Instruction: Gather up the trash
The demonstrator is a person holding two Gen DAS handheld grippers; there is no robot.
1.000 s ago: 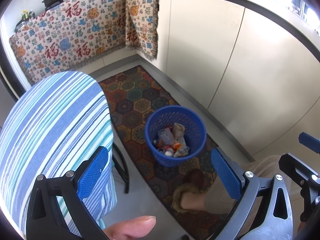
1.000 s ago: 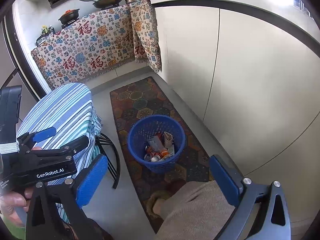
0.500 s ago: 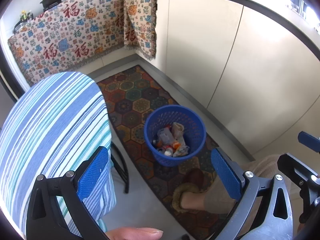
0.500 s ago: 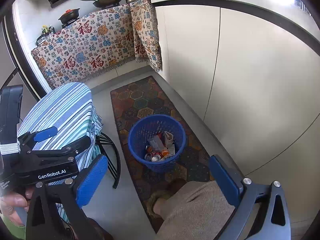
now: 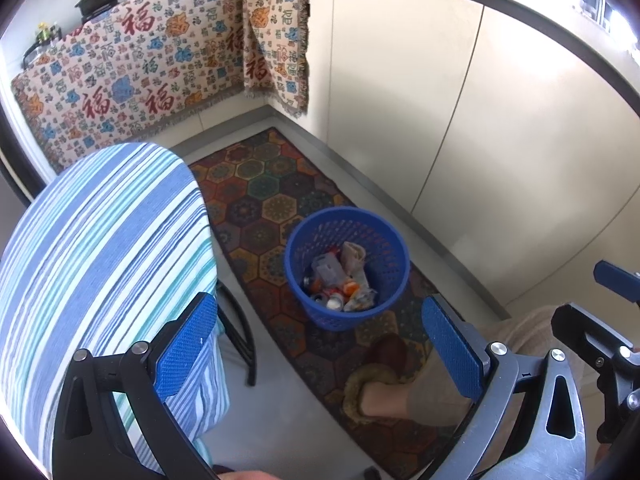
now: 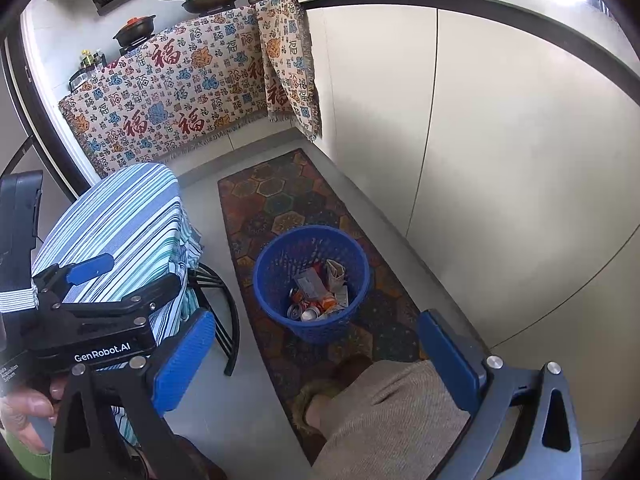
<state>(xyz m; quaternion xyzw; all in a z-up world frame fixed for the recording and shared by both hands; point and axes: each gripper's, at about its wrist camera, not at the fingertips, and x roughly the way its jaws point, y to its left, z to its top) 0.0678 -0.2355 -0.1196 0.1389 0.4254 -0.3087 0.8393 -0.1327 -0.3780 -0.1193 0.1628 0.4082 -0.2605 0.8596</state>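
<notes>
1. Left hand-held gripper [image 5: 316, 344]: blue pads spread wide, grasping nothing.
2. Right hand-held gripper [image 6: 316, 360]: likewise released and empty.
3. Trash [image 5: 338, 278] lies inside the blue basket [image 5: 316, 228] on the rug [image 5: 260, 188].
4. The left tool's body reads "GenRobot.AI" [image 6: 102, 357].

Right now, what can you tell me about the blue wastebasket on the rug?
The blue wastebasket is a round, tapering bin that looks like plastic, its wall perforated in a lattice under a solid rim. It stands upright on the patterned rug, beside the cream cabinets. Crumpled wrappers, paper and cans cover its bottom, well below the rim. No gripper touches it; both are open and empty.
</notes>
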